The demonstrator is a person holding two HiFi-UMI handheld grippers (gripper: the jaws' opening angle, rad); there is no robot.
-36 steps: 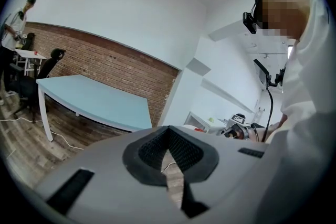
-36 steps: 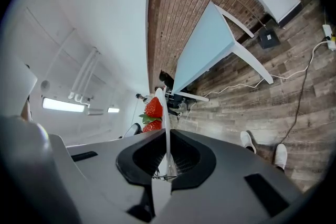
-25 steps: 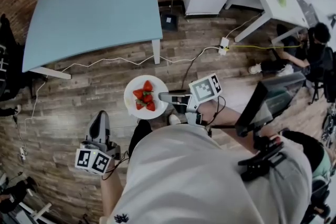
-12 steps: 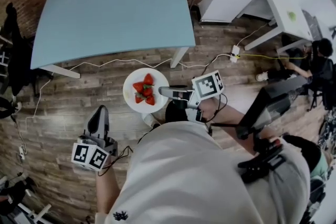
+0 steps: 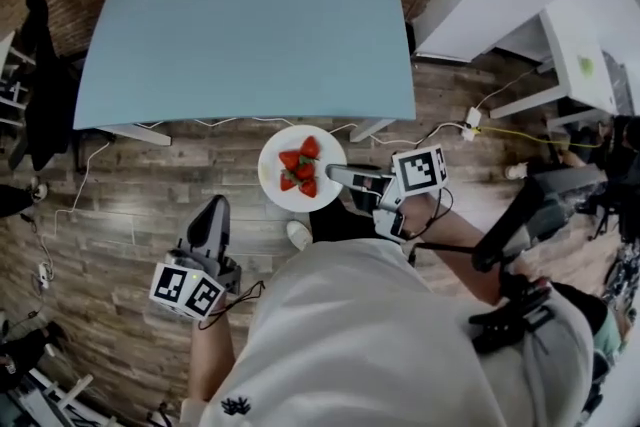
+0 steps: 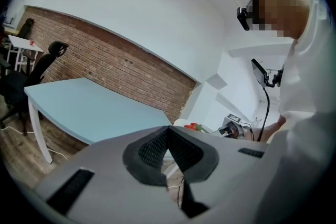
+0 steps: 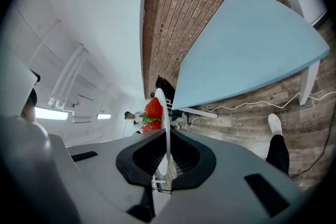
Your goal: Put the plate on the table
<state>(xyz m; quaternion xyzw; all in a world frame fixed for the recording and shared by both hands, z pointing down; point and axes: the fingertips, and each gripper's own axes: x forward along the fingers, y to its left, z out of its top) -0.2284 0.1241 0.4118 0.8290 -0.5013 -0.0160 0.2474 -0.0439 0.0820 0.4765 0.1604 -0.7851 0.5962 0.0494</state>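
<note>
A white plate (image 5: 272, 165) with several strawberries (image 5: 300, 171) hangs level above the wood floor, just short of the near edge of the light-blue table (image 5: 250, 15). My right gripper (image 5: 335, 176) is shut on the plate's right rim. In the right gripper view the plate (image 7: 165, 113) shows edge-on between the pads of the right gripper (image 7: 167, 136), with the strawberries (image 7: 153, 109) on its left and the table (image 7: 247, 50) ahead. My left gripper (image 5: 217, 206) is lower left of the plate, shut and holding nothing. In the left gripper view its jaws (image 6: 168, 129) meet at the tips.
The table's near leg (image 5: 370, 128) stands just right of the plate. A power strip (image 5: 470, 123) and cables lie on the floor beyond it. White desks (image 5: 560, 5) fill the right; a dark chair (image 5: 45, 65) stands at the left. My shoe (image 5: 297, 235) is below the plate.
Both grippers and the plate have moved forward toward the blue table, which now fills more of the head view. The plate has gone from open floor to the table's near edge.
</note>
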